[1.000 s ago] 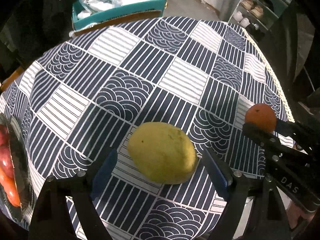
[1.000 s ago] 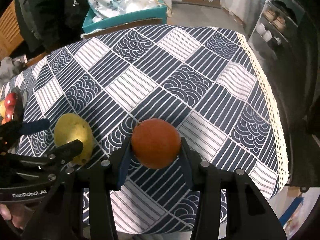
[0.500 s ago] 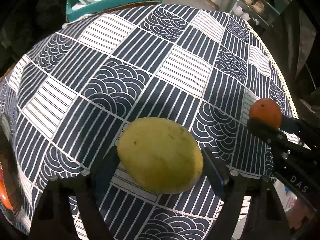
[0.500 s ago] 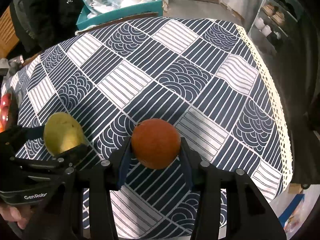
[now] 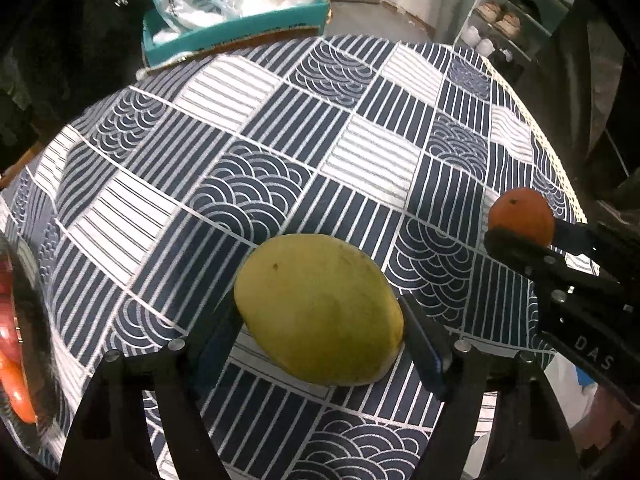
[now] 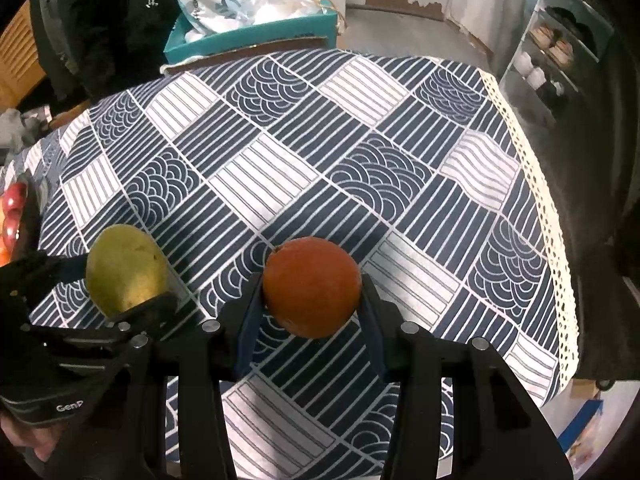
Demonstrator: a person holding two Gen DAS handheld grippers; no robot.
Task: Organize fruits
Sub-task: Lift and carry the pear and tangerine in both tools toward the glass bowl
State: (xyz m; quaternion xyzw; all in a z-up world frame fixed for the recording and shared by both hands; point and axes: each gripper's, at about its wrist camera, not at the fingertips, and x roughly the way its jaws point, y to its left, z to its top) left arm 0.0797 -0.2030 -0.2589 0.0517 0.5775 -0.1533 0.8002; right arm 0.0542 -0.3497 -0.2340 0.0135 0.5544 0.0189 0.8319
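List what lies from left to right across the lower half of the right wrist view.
Red fruits at the edge → left gripper holding the mango → right gripper holding the orange → lace edge of the tablecloth.

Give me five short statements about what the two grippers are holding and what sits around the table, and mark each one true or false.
1. The left gripper is clamped on a yellow-green mango. True.
2. The right gripper is open with nothing between its fingers. False: it is shut on an orange.
3. The tablecloth is plain white. False: it is navy and white, with striped and wave-patterned squares.
4. A teal box holding plastic bags sits beyond the far edge of the table. True.
5. The mango is to the right of the orange in the right wrist view. False: it is to the orange's left.
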